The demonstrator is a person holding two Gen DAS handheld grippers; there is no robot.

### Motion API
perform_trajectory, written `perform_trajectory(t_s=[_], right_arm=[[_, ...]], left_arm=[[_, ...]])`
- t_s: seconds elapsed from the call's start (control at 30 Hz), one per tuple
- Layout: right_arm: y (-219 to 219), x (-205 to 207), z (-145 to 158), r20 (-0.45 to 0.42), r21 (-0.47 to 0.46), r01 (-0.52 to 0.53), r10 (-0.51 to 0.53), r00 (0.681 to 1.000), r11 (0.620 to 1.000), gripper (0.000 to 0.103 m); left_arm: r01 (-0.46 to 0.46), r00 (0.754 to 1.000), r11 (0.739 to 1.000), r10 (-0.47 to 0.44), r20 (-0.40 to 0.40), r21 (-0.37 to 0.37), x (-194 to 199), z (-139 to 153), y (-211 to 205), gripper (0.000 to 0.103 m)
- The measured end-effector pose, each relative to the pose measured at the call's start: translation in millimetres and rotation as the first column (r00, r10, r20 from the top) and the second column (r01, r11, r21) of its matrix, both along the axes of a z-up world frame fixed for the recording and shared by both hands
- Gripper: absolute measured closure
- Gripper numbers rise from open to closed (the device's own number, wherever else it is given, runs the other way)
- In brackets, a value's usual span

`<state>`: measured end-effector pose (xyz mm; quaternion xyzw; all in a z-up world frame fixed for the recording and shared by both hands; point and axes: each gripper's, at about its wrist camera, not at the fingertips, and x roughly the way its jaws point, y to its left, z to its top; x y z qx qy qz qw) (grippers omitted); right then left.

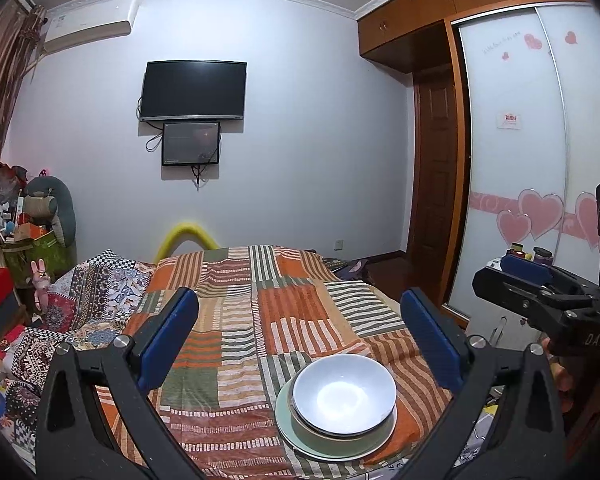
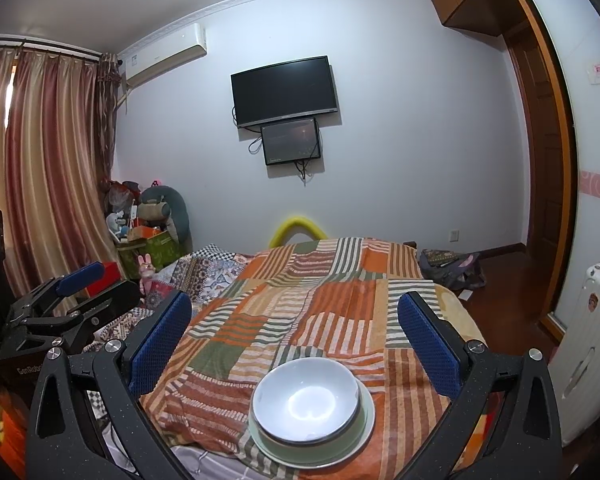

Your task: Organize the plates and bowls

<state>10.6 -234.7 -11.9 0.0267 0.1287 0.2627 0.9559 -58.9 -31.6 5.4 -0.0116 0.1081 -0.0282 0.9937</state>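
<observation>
One stack on the bed, looking close to finished

Two pieces only showing: white bowl [image 1: 343,394] sitting nested on pale green plate [image 1: 332,436], both resting on the striped patchwork bedspread [image 1: 236,320] near the near edge of the bed. Sitting upright, bowl slightly off-centre toward the back of the plate, rim to rim not quite concentric. Possibly a second dish hiding between bowl and plate, judging by a dark edge under the bowl; too thin to tell.

Hovering above and behind the stack: left gripper [image 1: 300,340], jaws spread wide, holding nothing, blue pads well apart from the bowl. Same for right gripper [image 2: 294,344], jaws released and empty, stack lying between and below the pads without touching either. Each gripper also showing at the edge of the other's view, looking empty there too.

Judging progress: stacking apparently done, since no loose plates or bowls appearing anywhere else on the bedspread in either view. Left to do, at most: nudging the bowl to centre, or carrying the whole stack somewhere else, though no destination showing. Not seeing anything beyond the bed's near edge, so more dishes out of frame cannot be ruled out.
</observation>
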Motion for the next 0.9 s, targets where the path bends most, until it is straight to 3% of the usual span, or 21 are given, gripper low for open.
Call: perform_trajectory(t_s=[0.9], right_arm=[[2.4,-4.4,2.3,0.006,-0.016,-0.01,0.01,1.0,1.0,0.0]], left_arm=[[0.036,0.999,0.999,-0.036,-0.002,-0.001,-1.6,3.7,-1.5,0.0]])
